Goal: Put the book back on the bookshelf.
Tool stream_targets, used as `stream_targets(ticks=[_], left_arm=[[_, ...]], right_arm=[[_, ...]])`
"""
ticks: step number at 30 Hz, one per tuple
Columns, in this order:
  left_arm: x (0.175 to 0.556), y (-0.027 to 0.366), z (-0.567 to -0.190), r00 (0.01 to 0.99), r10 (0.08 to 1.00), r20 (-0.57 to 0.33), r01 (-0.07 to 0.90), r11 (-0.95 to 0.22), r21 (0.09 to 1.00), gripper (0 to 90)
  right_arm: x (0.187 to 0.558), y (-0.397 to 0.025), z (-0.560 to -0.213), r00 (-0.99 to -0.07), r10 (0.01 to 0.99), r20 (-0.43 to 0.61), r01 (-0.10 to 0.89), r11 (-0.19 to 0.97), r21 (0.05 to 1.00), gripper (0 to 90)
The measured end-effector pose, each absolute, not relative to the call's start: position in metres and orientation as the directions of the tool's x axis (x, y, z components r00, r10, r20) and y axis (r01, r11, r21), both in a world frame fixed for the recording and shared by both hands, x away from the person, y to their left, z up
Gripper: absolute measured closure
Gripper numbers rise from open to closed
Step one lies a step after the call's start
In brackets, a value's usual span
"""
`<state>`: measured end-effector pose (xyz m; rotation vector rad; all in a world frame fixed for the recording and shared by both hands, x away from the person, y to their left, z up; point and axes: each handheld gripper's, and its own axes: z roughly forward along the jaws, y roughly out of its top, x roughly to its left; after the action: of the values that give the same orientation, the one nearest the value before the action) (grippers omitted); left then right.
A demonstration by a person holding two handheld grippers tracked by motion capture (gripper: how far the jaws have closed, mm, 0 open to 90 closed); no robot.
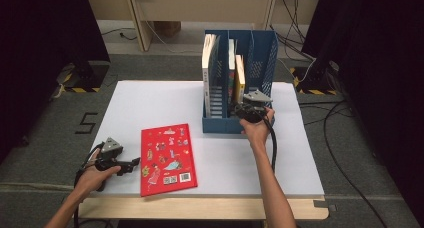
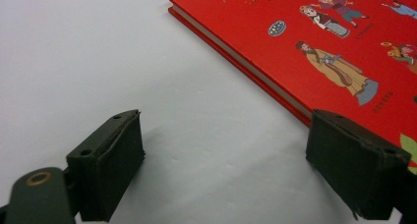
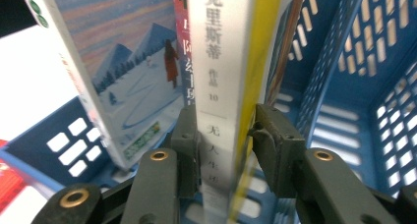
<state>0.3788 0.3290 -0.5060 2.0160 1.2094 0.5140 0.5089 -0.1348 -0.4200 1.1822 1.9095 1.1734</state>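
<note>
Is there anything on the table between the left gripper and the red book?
Nothing: the high view shows bare white table between the left gripper and the red book, and the left gripper view shows the same between its open jaws.

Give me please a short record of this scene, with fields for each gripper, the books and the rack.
left gripper: open, low over the table, beside the red book
right gripper: jaws around the spine of a white-and-yellow book
red book: flat on the table, cover up
rack: blue, at the far side, holds upright books
table: white top
</note>
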Motion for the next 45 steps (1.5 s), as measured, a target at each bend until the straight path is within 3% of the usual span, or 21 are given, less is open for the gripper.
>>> stream_targets(ticks=[7, 12, 17, 25, 31, 40, 45], left_arm=[[0.379, 0.329, -0.506, 0.481, 0.876, -0.023, 0.59, -0.304, 0.748, 13.0], [0.379, 0.329, -0.506, 0.481, 0.876, -0.024, 0.59, -0.304, 0.748, 13.0], [0.379, 0.329, -0.506, 0.481, 0.876, -0.024, 0.59, -0.304, 0.748, 13.0], [0.379, 0.329, -0.506, 0.482, 0.876, -0.023, 0.59, -0.304, 0.748, 13.0], [0.379, 0.329, -0.506, 0.482, 0.876, -0.024, 0.59, -0.304, 0.748, 13.0], [0.379, 0.329, -0.506, 0.482, 0.876, -0.023, 0.59, -0.304, 0.748, 13.0], [0.379, 0.329, -0.506, 0.482, 0.876, -0.024, 0.59, -0.304, 0.748, 13.0]], right_arm=[[0.522, -0.13, -0.414, -0.399, 0.917, 0.013, 0.38, 0.153, 0.912, 60.4], [0.528, -0.129, -0.407, -0.365, 0.93, 0.037, 0.36, 0.104, 0.927, 62.9], [0.528, -0.132, -0.4, -0.327, 0.945, 0.006, 0.32, 0.105, 0.941, 71.1], [0.541, -0.133, -0.394, -0.309, 0.951, 0.024, 0.311, 0.077, 0.947, 71.0], [0.545, -0.134, -0.402, -0.295, 0.952, 0.083, 0.23, -0.014, 0.973, 74.1], [0.549, -0.142, -0.405, -0.274, 0.947, 0.169, 0.201, -0.115, 0.973, 74.2], [0.552, -0.141, -0.401, -0.269, 0.95, 0.157, 0.174, -0.113, 0.978, 74.6]])
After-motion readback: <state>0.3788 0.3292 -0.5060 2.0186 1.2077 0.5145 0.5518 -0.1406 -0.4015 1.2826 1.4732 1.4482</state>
